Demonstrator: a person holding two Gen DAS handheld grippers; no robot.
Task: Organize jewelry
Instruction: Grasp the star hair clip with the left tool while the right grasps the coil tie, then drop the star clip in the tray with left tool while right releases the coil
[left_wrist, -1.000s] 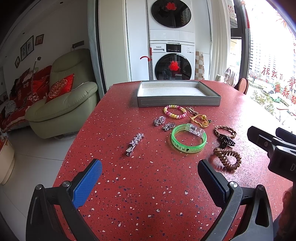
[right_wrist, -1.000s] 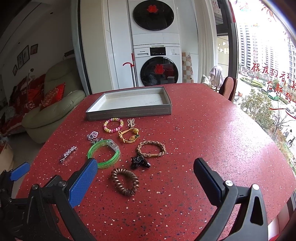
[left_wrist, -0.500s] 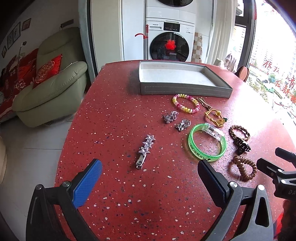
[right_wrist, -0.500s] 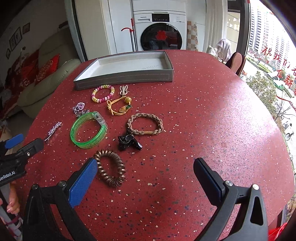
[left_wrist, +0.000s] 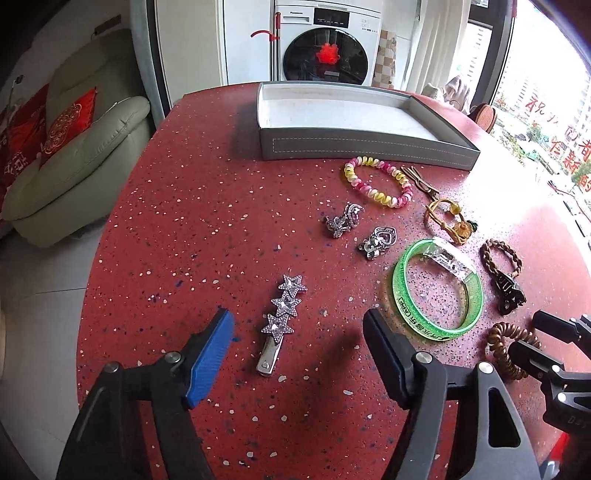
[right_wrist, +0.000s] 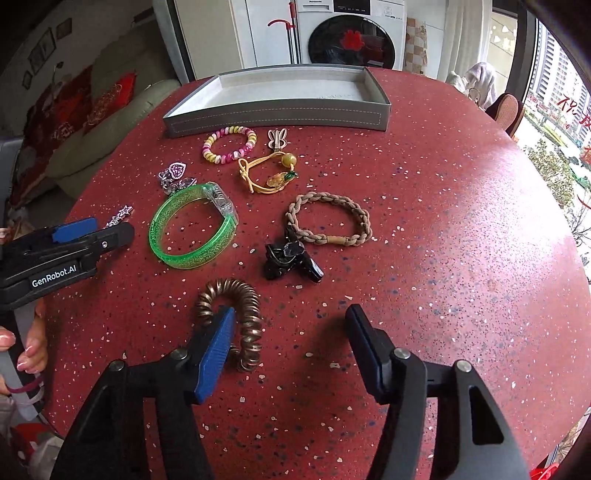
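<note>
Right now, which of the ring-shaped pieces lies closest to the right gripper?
The brown spiral hair tie: the right gripper has its blue finger over it, while the green bangle and braided bracelet lie farther off.

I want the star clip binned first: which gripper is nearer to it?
Left. The left gripper has the star hair clip between its closing jaws, untouched; the right gripper is at the brown spiral tie.

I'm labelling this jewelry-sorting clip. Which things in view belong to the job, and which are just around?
Job: grey tray, star hair clip, green bangle, brown coil hair tie, braided bracelet, beaded bracelet.

Just around: washing machine, armchair, red cushion.
</note>
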